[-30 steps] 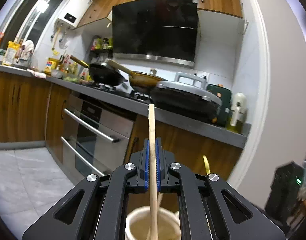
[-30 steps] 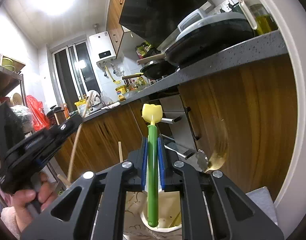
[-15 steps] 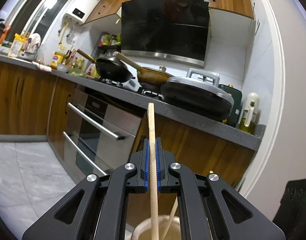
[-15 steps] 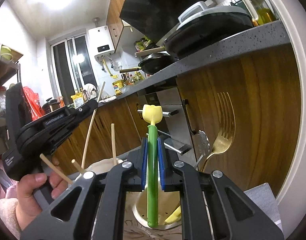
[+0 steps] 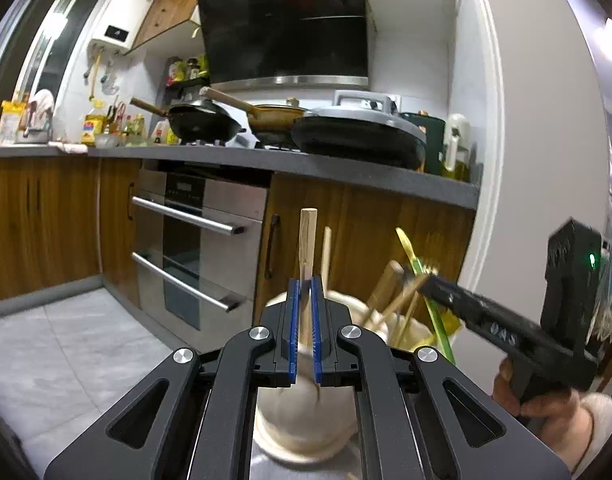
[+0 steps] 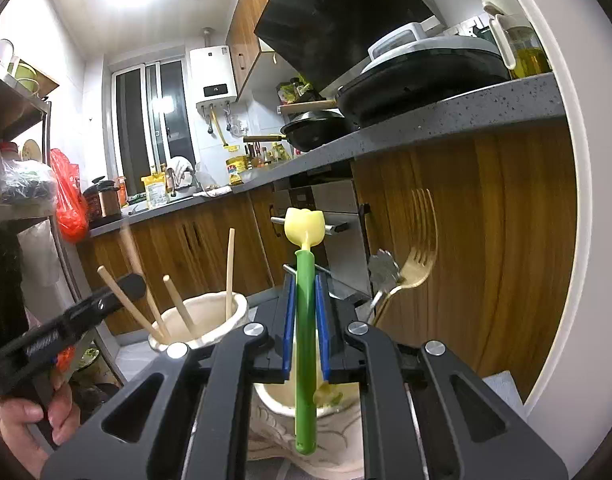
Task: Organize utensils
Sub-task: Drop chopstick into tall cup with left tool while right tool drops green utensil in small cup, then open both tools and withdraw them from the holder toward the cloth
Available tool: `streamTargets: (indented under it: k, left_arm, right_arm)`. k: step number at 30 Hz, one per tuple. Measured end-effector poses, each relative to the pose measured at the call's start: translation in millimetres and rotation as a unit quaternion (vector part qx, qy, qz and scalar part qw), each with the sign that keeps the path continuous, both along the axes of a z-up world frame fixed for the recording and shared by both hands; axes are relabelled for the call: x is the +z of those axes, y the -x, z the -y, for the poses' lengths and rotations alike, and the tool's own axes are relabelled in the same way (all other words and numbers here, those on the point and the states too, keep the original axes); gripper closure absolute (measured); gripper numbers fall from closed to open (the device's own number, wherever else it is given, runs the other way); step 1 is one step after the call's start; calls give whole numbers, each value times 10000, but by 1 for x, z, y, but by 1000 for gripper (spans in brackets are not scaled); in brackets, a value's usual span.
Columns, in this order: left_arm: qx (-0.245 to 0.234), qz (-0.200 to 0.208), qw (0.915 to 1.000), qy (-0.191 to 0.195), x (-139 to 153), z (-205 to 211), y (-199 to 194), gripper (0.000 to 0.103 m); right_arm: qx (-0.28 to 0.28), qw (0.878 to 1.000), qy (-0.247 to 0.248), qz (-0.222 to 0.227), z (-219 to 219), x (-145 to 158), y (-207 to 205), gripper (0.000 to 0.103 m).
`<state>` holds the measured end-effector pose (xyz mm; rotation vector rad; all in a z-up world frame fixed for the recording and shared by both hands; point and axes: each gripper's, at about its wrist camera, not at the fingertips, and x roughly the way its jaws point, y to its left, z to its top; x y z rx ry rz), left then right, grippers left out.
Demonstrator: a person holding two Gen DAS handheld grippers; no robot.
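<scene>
Chopstick [image 5: 307, 248], pinched in left claw [image 5: 305, 334], has dropped w/ the hand: its lower end now sits in the cream jar [image 5: 306, 420] at 6 o'clock, so release looks next. Right claw [image 6: 305, 330] grips the green utensil [image 6: 305, 344] over its own jar [image 6: 338, 424].

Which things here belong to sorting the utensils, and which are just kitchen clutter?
Job: wooden chopstick in left tongs; green-handled utensil in right tongs; two cream holders; gold fork.

Clutter: black wok, griddle, oil bottle, red bag.
</scene>
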<state>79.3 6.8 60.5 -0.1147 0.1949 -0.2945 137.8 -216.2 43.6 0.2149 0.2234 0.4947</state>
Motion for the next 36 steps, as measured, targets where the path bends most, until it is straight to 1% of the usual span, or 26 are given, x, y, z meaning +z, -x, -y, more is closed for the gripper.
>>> streamTargets:
  k: [2,4,8,11,14,17,18,19,21,25,31,36]
  left_arm:
    - [-50,-27,10000,50,-3,0,4,97]
    - [-102,-98,9998,120,-8,-1,4,97]
    - [-69,-182,9998,101,-15,-5,5,96]
    - [-93,-157,9997,190,-14,-10,7,92]
    - [-115,-118,9995,260,-15,-13,9,86]
    - [-124,-118,9995,275,-15,-13,9,82]
    - [-131,-125,9994,291,-16,-14,9,79]
    - [-137,-126,9994,306,-16,-14,9,71]
    - [-158,-117,9991,364,-15,-15,10,60]
    - [-166,-68,9987,470,-14,-19,11,53]
    - [-190,-90,9988,434,-14,-17,10,52]
    - [-221,-120,9989,408,-16,-17,10,52]
  right_arm:
    - [85,9998,-136,-69,3,-1,-1,93]
    - [82,9998,-185,-42,4,-2,-1,93]
    - [151,9993,-328,-14,6,-2,0,93]
    - [135,9992,-370,-4,5,-3,-1,93]
    - [-89,9990,-433,121,5,1,-2,93]
    - [-314,9990,-179,273,-6,7,-6,93]
    - [-337,9990,-96,280,-10,7,-8,93]
    - [-363,9989,11,287,-16,6,-11,93]
    - [-437,9981,261,340,-26,2,-14,93]
    - [-568,9941,748,539,-37,-4,-11,93]
    - [-439,9948,771,505,-25,-6,6,93]
    - [-306,9971,619,310,-10,-6,16,93]
